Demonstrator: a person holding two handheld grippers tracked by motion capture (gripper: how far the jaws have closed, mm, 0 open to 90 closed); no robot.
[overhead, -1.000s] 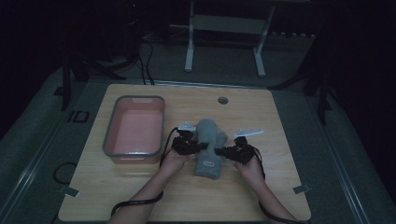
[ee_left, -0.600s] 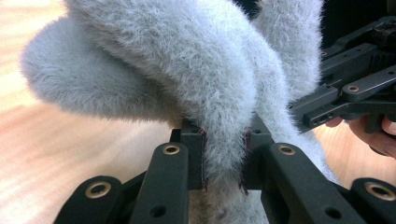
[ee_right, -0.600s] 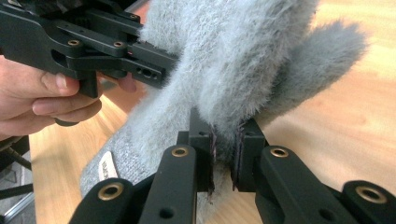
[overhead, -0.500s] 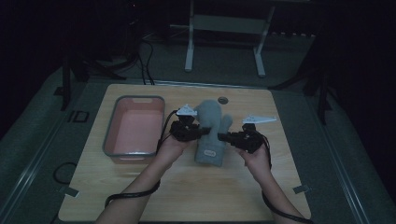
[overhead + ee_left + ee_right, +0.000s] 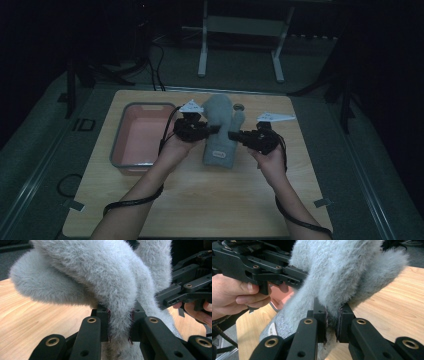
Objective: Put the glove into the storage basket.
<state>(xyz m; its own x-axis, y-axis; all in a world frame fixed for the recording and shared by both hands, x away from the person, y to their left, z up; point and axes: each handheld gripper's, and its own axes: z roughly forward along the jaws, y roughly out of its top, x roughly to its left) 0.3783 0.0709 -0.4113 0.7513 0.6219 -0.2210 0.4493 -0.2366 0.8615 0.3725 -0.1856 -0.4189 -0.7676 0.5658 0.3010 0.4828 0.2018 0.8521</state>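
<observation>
A fuzzy grey mitten (image 5: 219, 131) hangs above the middle of the wooden table (image 5: 200, 200), cuff end down, held from both sides. My left gripper (image 5: 212, 131) is shut on its left edge; in the left gripper view the jaws pinch a fold of the mitten (image 5: 100, 277) at the left gripper (image 5: 120, 323). My right gripper (image 5: 234, 135) is shut on its right edge; the right gripper view shows the mitten (image 5: 337, 267) squeezed between the jaws of the right gripper (image 5: 332, 321). A small label (image 5: 218, 155) sits near the cuff.
A pink tray with a grey rim (image 5: 120, 145) stands on the table's left part. A small round grommet (image 5: 238, 106) lies near the far edge. Metal stand legs (image 5: 240, 45) rise beyond the table. Cables trail from both grippers along the forearms.
Both grippers have lifted the mitten off the table and carried it farther from the person, and it now hangs upright between them.
</observation>
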